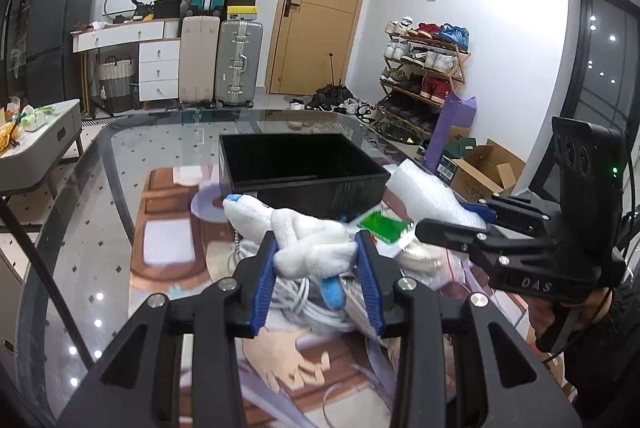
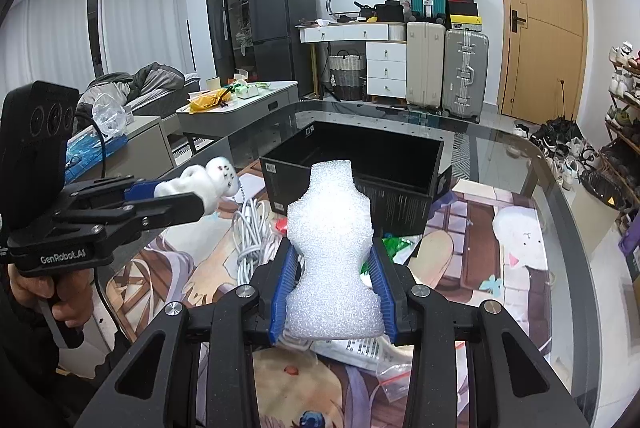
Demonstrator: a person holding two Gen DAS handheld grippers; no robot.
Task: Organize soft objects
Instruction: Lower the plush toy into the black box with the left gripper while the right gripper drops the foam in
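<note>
My left gripper (image 1: 316,248) is shut on a white plush toy (image 1: 308,244) with blue tips and holds it above the table, just in front of the open black box (image 1: 300,167). The toy also shows in the right wrist view (image 2: 200,183), held by the left gripper (image 2: 176,197). My right gripper (image 2: 332,260) is shut on a white foam piece (image 2: 332,248) and holds it up in front of the black box (image 2: 356,163). In the left wrist view the foam piece (image 1: 432,195) sits in the right gripper (image 1: 452,224) to the right of the box.
On the printed mat (image 2: 480,268) lie a coil of white cable (image 2: 252,232), a green packet (image 1: 382,226) and plastic bags (image 2: 360,348). The glass table edge (image 2: 580,228) curves at right. Suitcases, a shoe rack and a door stand beyond.
</note>
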